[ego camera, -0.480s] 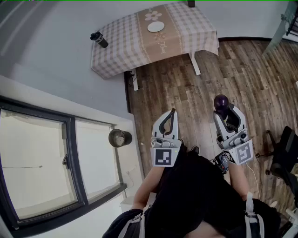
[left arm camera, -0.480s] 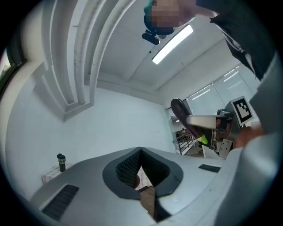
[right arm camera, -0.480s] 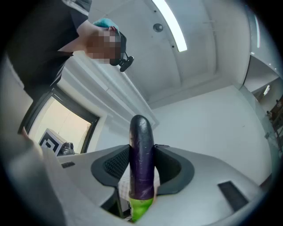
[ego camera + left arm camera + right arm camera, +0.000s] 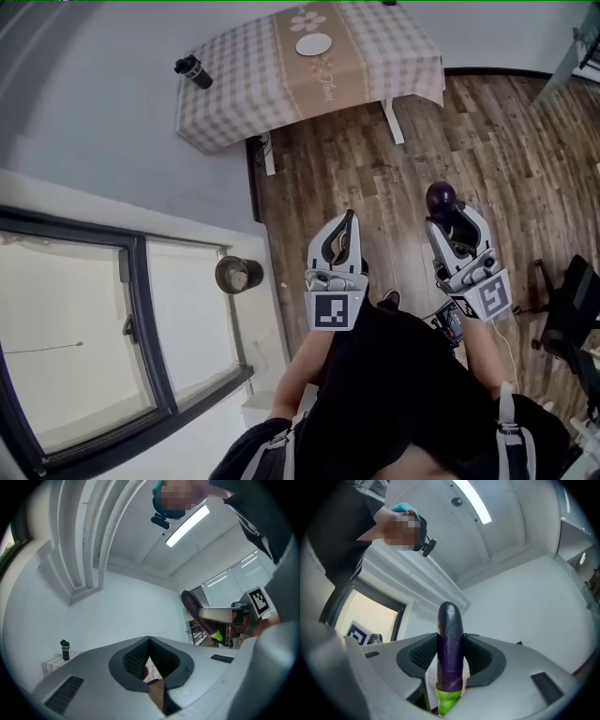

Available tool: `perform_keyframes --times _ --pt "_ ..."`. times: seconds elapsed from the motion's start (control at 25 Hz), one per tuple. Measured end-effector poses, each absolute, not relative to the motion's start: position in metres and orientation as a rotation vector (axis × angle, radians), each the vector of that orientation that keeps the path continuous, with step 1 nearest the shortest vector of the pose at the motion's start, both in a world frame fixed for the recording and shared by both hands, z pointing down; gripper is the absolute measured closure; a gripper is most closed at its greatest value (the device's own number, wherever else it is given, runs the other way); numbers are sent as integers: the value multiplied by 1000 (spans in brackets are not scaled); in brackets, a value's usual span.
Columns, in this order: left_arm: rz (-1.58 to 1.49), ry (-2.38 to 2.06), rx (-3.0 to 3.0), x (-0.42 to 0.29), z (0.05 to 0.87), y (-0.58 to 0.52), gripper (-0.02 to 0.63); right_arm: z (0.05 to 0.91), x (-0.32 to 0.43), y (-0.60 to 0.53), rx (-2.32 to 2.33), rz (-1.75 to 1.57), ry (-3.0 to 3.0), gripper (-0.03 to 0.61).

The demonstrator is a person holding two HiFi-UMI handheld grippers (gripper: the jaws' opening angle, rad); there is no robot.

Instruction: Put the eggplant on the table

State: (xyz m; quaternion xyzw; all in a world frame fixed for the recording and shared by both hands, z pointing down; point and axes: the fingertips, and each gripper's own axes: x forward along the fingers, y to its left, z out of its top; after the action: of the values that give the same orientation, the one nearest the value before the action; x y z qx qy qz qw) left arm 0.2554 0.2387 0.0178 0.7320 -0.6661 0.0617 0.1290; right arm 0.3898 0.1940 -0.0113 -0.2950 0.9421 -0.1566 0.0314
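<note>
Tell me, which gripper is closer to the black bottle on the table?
Left. The left gripper hangs over the floor, well short of the black bottle; the right gripper, clamping the eggplant, is farther off.

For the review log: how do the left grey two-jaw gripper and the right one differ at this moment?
The right grey gripper is clamped on the dark purple eggplant with a green stem end; the left grey gripper holds nothing. The right's jaws stand apart around the eggplant; the left's jaw tips meet. Both are held over the wooden plank floor, short of the checked-cloth table.
</note>
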Motion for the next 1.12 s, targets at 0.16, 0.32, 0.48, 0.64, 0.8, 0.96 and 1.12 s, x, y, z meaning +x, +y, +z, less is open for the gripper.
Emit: perform_keyframes --times 0.16,0.32,0.48,0.64,0.8,0.96,1.12 --pt "146 -1929 2108 232 44 205 606 14 369 160 -921 -485 2914 394" --pt "126 -1942 2122 198 66 164 606 36 333 121 -912 -484 2941 394" --pt "120 -1938 2108 155 88 123 606 55 285 78 -897 -462 2968 394" --pt "81 -1946 2095 109 105 87 606 71 235 39 -894 -445 2991 394" --pt "116 -1918 2107 71 126 59 606 86 192 2 -918 -434 2997 394" --pt "130 -1901 2131 42 140 37 606 99 161 -26 -937 -404 3007 394" --pt "74 -1928 2107 14 149 14 606 116 140 -51 -951 -397 3011 394"
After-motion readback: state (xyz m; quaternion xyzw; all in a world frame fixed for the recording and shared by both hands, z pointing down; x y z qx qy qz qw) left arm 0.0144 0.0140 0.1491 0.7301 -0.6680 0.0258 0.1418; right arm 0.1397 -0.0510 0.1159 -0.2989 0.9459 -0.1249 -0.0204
